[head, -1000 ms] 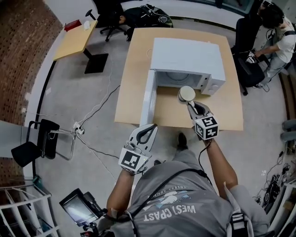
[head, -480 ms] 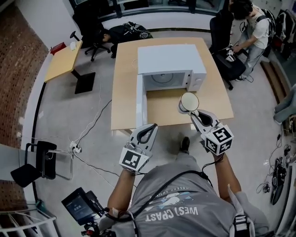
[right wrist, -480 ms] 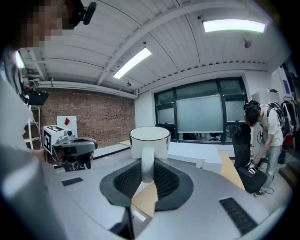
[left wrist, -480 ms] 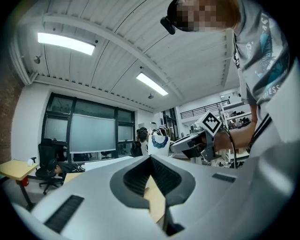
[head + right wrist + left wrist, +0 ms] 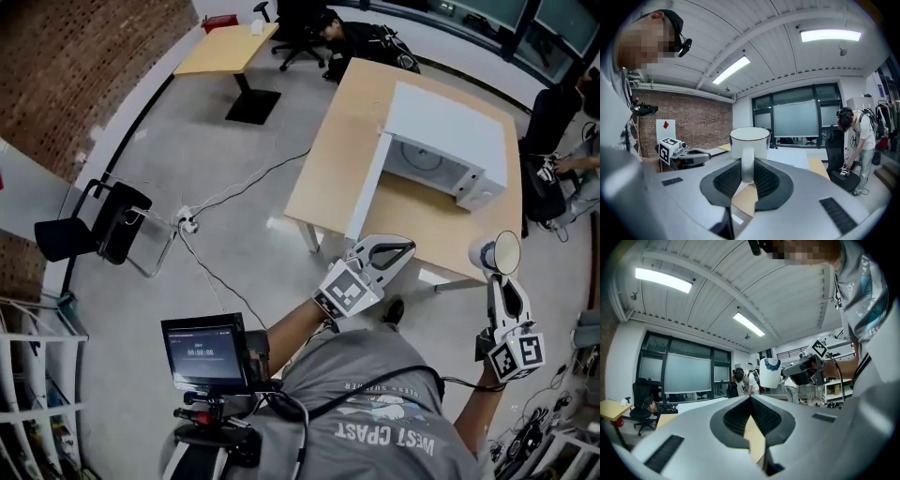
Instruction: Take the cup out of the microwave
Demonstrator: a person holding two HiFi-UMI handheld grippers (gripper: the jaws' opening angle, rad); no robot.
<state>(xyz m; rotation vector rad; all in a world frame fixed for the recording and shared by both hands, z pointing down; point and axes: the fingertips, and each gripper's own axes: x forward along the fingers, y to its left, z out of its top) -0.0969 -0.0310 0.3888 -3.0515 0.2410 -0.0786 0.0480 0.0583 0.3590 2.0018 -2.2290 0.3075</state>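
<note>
Desk (image 5: 337, 169) carrying a white microwave (image 5: 450, 131), its door (image 5: 367, 187) open; both lie ahead and to the left of the right tool (image 5: 502, 280), well apart from it. White cup (image 5: 750, 139), already out of the oven, upright in the air just beyond that tool's tips, its handle (image 5: 747, 165) pinched between the jaws. Left tool (image 5: 751, 398) closed on nothing, near the door's free edge. Judged good practice: keep the cup level, grip firm on the thin handle, and choose bare desk for setting down. Legible print: shirt (image 5: 384, 427), apparently "WEST COAST"; nothing readable on the cup
</note>
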